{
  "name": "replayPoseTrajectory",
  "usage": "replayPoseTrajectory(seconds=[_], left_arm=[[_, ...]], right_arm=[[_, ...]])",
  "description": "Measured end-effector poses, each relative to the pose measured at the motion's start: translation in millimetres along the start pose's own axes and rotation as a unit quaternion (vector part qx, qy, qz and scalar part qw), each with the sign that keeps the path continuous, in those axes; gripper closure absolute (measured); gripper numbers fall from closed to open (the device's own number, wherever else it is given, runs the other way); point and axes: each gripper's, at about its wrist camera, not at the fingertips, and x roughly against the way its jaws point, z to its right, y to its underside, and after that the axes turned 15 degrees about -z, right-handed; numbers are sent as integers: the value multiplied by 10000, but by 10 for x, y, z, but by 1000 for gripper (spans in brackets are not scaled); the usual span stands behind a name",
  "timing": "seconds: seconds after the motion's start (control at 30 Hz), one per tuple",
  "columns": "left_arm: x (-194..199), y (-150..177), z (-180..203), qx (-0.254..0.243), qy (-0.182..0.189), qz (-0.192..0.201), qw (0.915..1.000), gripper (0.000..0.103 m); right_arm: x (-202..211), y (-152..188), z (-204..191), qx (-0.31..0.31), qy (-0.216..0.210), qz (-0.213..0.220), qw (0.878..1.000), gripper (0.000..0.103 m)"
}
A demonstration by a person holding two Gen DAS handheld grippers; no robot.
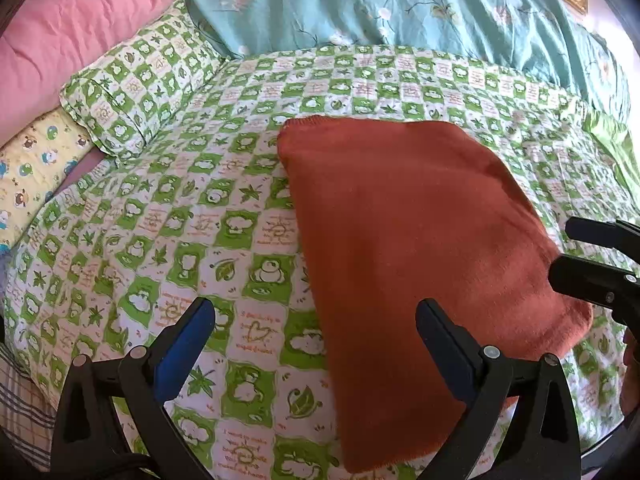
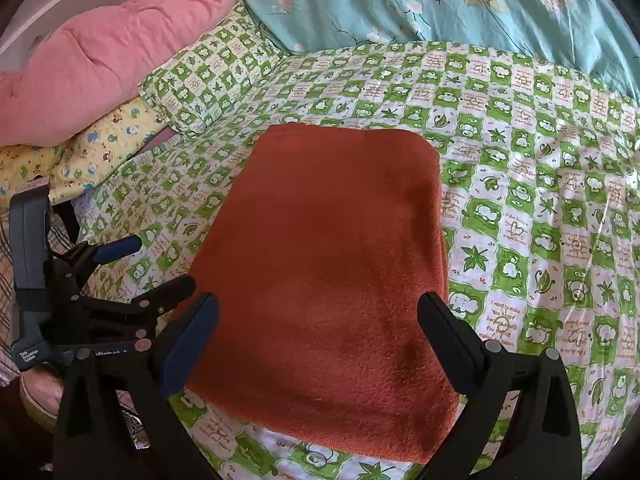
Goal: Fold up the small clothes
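Observation:
A rust-orange knitted garment (image 2: 328,248) lies folded into a flat rectangle on the green-and-white checked bedsheet (image 2: 540,168). It also shows in the left wrist view (image 1: 416,248), to the right of centre. My right gripper (image 2: 318,312) is open and empty, hovering over the garment's near end. My left gripper (image 1: 316,320) is open and empty, just left of the garment's near edge above the sheet (image 1: 168,208). The left gripper also shows in the right wrist view (image 2: 156,268), and the right gripper's fingers (image 1: 592,260) show in the left wrist view.
A pink quilt (image 2: 104,56) and a yellow patterned pillow (image 2: 100,152) lie at the far left. A green checked pillow (image 2: 208,84) sits beside them. A teal floral duvet (image 2: 460,0) is bunched along the back. A plaid cloth (image 1: 24,400) lies at the near left.

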Motion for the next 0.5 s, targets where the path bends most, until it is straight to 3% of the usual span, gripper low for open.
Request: replayPoseTrajectory(seconds=[0.5], left_arm=[[-65, -159, -36, 157, 38, -42, 9999, 3]], right_arm=[[6, -53, 57, -74, -47, 61, 9999, 4]])
